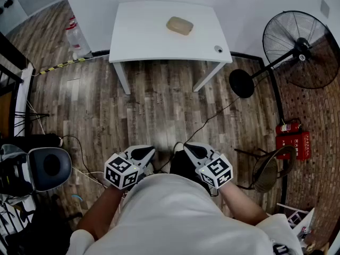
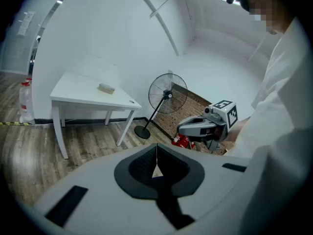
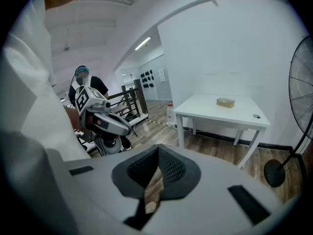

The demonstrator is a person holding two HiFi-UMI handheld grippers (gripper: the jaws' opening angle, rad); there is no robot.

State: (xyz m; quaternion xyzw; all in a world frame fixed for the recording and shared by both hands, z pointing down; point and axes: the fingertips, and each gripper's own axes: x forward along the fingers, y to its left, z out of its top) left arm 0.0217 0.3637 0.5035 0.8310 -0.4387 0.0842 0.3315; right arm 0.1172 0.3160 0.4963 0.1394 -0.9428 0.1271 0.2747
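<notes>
Standing on the wood floor (image 1: 159,108), I hold my left gripper (image 1: 144,153) and right gripper (image 1: 192,150) at my waist, both clenched on nothing, well apart from the tan pad (image 1: 179,25) on the table (image 1: 139,42); reaching it would likely call for stepping closer and unclenching.

A pad (image 1: 179,25) is seen on the tabletop (image 1: 139,39), toward its rear, with a small disc (image 1: 218,49) near the front right corner. A fan (image 1: 300,49) is placed right of it and a bottle (image 1: 76,37) left. The left hand-held gripper (image 1: 144,153) and right hand-held gripper (image 1: 192,151) are held side by side, well before it.
</notes>
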